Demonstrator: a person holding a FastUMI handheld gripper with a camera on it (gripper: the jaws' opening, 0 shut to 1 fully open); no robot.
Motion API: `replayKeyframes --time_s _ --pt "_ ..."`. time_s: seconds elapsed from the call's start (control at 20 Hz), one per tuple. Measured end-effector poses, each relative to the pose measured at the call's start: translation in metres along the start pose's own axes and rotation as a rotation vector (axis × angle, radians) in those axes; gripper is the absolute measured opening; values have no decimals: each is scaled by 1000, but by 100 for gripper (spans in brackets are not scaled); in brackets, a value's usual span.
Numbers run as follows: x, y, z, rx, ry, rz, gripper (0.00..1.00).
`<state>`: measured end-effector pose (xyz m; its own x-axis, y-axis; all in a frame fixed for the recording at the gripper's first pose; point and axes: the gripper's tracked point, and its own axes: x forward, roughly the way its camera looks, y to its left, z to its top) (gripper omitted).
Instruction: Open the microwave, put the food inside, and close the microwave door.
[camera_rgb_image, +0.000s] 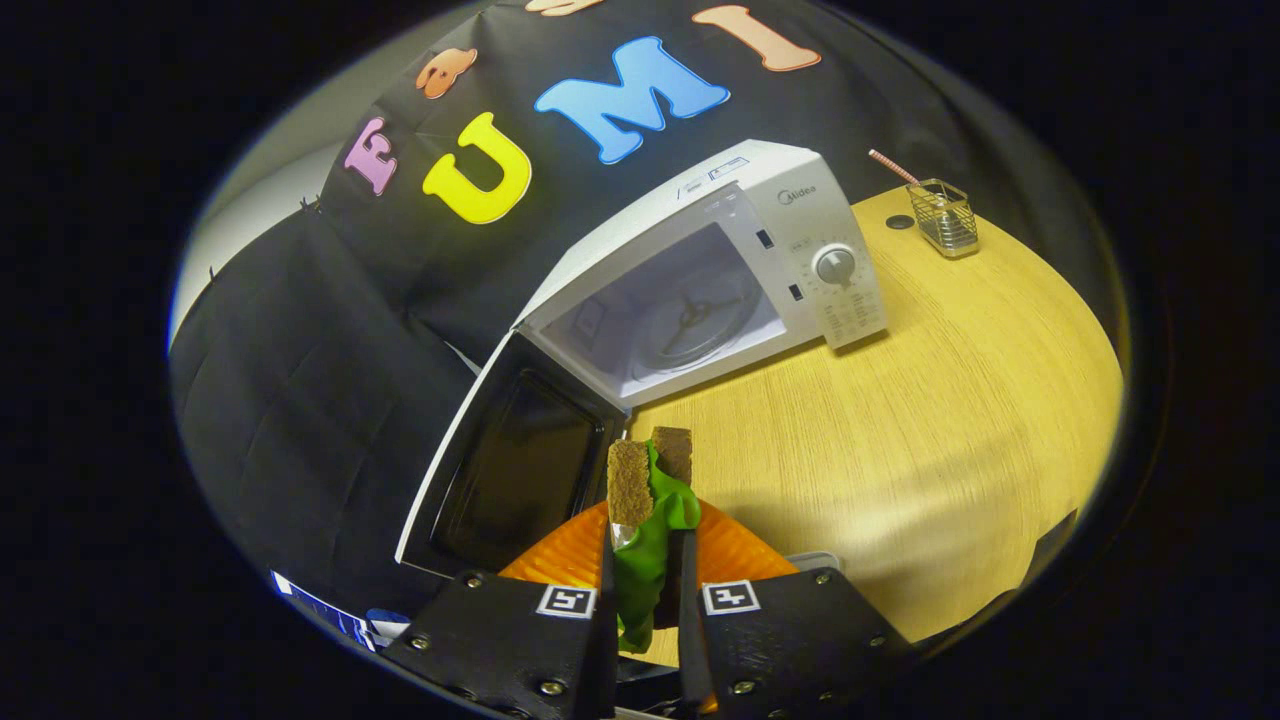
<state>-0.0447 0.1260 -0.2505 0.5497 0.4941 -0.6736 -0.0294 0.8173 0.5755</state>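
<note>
A gripper (648, 560) is closed on a green, soft-looking piece of food (648, 555), both fingers pressing its sides. Brown textured pads (629, 482) at the fingertips stick out past the food. Just below the fingers lies an orange ribbed plate (735, 560) on a pale wood-grain bench (930, 400).

Beyond the fingers stands a white microwave (745, 215), its dark-windowed door (515, 465) swung wide towards the gripper. The cavity shows a round glass turntable (695, 318), nothing on it. Far behind, a small wire basket (945, 218) holds a striped straw.

Likely risks: the food looks limp and hangs between the fingers, so it could slip out while carried. The open door sits close beside the fingers, and a careless swing could knock it. Coming in too low could catch the cavity's front lip.
</note>
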Motion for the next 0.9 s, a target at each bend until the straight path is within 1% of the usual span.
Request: replayKeyframes --time_s 0.45,0.9 --pt "59 25 38 90 -132 -4 24" --pt "125 27 72 138 -261 -37 24"
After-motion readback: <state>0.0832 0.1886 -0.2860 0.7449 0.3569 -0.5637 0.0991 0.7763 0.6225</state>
